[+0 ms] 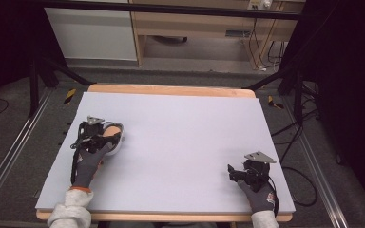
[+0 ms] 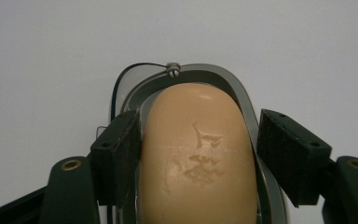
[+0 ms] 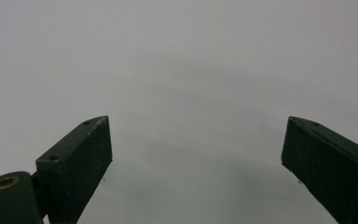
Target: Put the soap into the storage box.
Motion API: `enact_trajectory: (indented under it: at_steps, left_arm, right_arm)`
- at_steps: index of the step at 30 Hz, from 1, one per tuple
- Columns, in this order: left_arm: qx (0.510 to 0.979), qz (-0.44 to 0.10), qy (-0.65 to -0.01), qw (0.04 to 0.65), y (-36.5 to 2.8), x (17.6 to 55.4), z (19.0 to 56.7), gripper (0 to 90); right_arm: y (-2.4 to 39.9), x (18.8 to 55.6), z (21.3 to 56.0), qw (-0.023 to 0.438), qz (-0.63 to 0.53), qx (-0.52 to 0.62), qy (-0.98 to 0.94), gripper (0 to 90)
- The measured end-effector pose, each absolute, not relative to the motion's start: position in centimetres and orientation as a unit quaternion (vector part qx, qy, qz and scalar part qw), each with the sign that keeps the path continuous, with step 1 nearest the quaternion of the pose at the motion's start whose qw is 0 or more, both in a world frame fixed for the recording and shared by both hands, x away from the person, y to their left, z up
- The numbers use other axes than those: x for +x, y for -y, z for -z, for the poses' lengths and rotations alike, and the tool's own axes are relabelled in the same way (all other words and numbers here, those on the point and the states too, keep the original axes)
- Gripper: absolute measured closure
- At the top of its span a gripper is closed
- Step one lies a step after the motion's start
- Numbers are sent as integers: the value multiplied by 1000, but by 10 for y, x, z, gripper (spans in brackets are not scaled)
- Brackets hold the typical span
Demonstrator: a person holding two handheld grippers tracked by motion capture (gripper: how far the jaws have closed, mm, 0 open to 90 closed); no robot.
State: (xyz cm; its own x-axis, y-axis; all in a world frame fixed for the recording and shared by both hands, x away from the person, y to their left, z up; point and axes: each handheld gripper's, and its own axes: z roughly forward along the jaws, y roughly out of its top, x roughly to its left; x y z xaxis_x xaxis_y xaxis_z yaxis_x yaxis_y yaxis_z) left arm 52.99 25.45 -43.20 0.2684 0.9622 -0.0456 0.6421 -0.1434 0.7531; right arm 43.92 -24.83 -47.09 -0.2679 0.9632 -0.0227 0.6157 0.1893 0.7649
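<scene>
Tabletop (image 1: pixel 180 142): left claw (image 1: pixel 116 138) at its left side, mid-depth. Its jaws flank a soap bar (image 2: pixel 198 158), which lies in a dish (image 2: pixel 235 86) resting on the tabletop. Right claw (image 1: pixel 234 173) near the front right corner, well apart from the dish, over bare surface.

A: Your gloves are dark grey knit with an orange band at the cuff, see the left hand (image 1: pixel 89 164)? Pale grey bunched sleeves behind both.

B: And the grippers?

A: Your left gripper (image 2: pixel 198 140) and right gripper (image 3: pixel 196 154) are black, with flat rectangular pads (image 3: pixel 81 161), small screw holes and brass-ringed pivots. Each carries a grey three-cornered plate on top and trails a black cable.
</scene>
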Motion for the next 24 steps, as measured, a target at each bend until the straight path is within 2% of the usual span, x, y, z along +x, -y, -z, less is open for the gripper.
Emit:
enact_trajectory:
  at_steps: [12, 24]
  left_arm:
    - [720, -244, -541, 359, -248, 520, 419, 297]
    - [719, -243, -519, 394, -243, 495, 410, 291]
  right_arm:
    - [249, 439, 471, 267, -330, 543, -725, 89]
    - [251, 439, 470, 269, -332, 545, -722, 88]
